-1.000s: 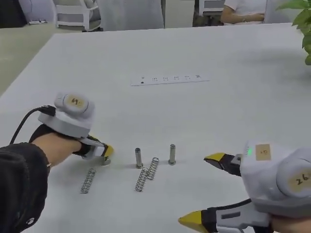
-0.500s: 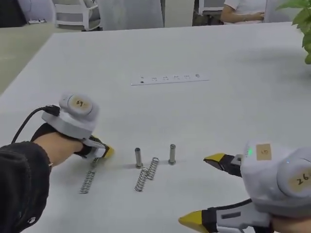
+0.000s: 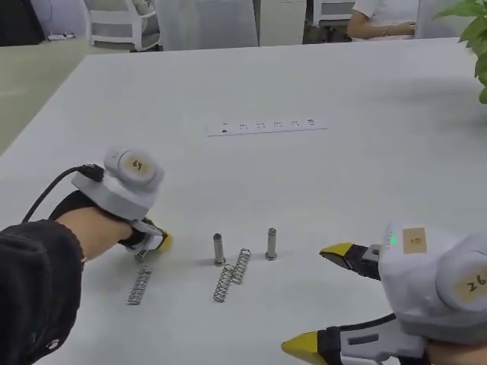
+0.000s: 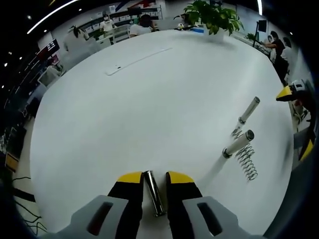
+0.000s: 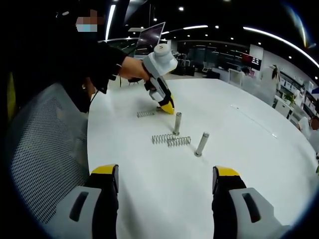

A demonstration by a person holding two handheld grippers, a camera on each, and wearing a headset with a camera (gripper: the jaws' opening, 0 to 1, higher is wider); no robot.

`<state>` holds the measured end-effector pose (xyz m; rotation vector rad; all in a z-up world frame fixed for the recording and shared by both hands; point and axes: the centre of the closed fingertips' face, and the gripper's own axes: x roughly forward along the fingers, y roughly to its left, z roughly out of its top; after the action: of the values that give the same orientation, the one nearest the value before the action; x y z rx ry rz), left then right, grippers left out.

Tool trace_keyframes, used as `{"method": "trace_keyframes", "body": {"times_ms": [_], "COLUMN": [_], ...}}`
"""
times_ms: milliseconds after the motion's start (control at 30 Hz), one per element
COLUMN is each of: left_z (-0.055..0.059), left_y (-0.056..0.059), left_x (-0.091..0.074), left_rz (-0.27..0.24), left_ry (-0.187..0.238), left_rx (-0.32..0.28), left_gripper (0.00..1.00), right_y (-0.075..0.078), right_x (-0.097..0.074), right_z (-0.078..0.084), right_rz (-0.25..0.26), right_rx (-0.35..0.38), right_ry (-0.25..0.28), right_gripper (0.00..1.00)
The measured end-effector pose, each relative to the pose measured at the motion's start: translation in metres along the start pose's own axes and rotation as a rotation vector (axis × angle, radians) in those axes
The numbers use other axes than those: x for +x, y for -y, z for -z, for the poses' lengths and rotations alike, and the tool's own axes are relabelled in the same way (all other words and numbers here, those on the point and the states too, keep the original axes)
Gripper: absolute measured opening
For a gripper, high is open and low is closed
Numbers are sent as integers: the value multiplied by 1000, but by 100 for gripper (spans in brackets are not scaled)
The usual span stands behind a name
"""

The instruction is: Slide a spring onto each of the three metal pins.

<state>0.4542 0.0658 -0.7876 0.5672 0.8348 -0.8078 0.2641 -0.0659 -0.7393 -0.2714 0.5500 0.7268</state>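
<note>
On the white table [image 3: 365,175] the work sits near the front edge. The plant [image 3: 479,46] at the far right corner is well apart from it and blocks nothing.

The right claw [image 3: 319,298] hovers at the near right, its jaws spread wide and empty. The left claw [image 4: 155,177] sits low at the table on the left. Its jaws are pressed in on the held pin [image 4: 155,204], which runs lengthwise between them. I cannot tell whether that pin touches the table. The flat socket strip [image 3: 266,125] lies farther back, clear of everything.

The middle pin [image 3: 218,249] and the right-hand pin [image 3: 271,243] stand upright and bare, so no spring appears to be on a pin yet.

The step in hand looks like readying the held pin for a spring. It would go best with the pinch kept firm and near one end, leaving the shaft free. The right claw should take a spring lightly, so the coils are not crushed, and line it up with the pin's axis.

The lone spring [image 3: 139,284] lies just beside the left claw, clear of the other parts, and seems the easier pick. The paired springs [image 3: 232,274] lie touching each other, just beside the middle pin. Lifting one of them could drag its neighbour or topple that pin.
</note>
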Motion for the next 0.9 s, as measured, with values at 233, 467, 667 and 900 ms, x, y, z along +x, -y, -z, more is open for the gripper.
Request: {"method": "trace_keyframes", "body": {"times_ms": [233, 467, 667, 900], "left_z": [1, -1, 1, -4], "left_y": [-1, 1, 1, 2], "left_x": [0, 1, 1, -9], "left_rz": [0, 5, 9, 16], "left_ry": [-7, -20, -27, -2], "left_rx": [-7, -2, -12, -14], "left_gripper": [2, 1, 0, 0], "right_y": [0, 1, 2, 0], "right_x": [-1, -1, -2, -2], "right_z": [-1, -1, -1, -2], "right_rz": [0, 2, 4, 3], "right_rx": [2, 3, 6, -4], "right_ry": [4, 6, 9, 3], "right_gripper": [76, 74, 73, 73]}}
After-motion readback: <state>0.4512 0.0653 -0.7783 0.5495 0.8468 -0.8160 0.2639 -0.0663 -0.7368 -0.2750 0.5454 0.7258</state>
